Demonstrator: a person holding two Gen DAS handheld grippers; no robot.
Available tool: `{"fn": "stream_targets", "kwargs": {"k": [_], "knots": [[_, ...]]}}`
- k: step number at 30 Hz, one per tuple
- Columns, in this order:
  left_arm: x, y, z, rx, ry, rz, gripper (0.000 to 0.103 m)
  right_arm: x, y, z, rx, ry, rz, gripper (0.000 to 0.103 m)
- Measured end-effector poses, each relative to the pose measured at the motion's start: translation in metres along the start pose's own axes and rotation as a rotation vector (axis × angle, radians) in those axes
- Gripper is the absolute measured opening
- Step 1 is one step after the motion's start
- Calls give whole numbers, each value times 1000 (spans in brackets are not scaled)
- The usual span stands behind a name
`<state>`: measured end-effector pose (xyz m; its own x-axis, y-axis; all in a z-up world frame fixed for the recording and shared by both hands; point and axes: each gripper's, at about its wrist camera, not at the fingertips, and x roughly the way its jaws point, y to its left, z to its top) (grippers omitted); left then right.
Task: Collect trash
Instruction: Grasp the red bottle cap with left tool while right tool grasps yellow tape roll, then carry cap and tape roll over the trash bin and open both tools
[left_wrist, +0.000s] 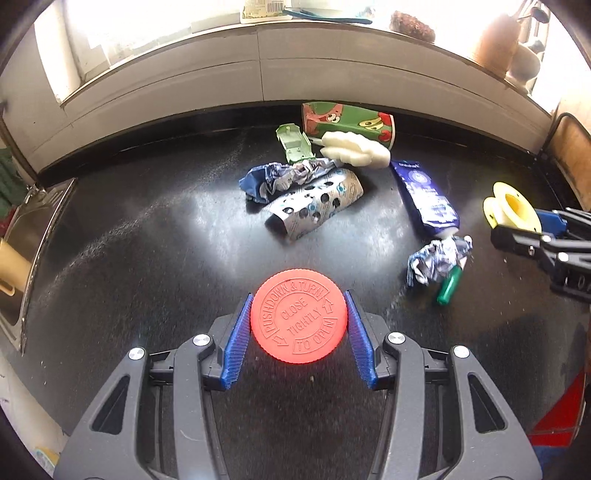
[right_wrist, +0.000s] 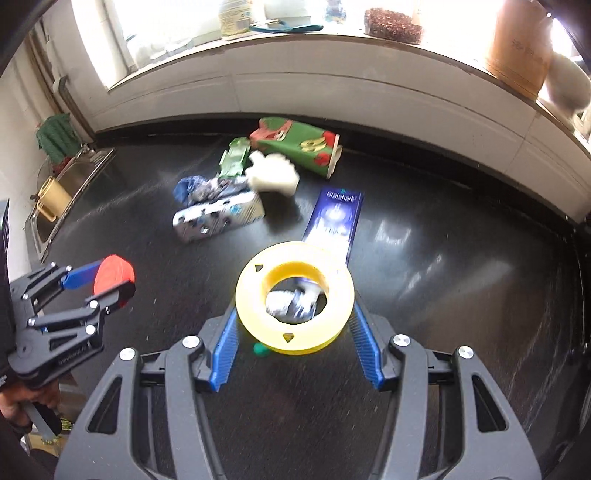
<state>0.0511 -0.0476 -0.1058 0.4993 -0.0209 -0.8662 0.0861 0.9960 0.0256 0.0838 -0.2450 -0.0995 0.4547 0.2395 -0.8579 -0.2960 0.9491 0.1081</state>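
Trash already in both grips: left gripper clamps the red cap, right gripper the yellow spool, evidently for carrying off the countertop.

A glossy black counter runs to a white tiled wall. Above it, a window sill is overexposed by strong daylight. A steel sink adjoins the counter's left edge, holding what appears to be a yellow cup.
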Motion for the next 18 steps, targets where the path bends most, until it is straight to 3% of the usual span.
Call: {"fn": "stream_targets", "kwargs": {"k": [9, 18], "knots": [[-15, 9, -25, 2, -7, -2, 48, -8, 19, -26, 13, 0, -14, 55], [-42, 41, -34, -65, -64, 35, 48, -19, 53, -18, -50, -28, 18, 55]]}}
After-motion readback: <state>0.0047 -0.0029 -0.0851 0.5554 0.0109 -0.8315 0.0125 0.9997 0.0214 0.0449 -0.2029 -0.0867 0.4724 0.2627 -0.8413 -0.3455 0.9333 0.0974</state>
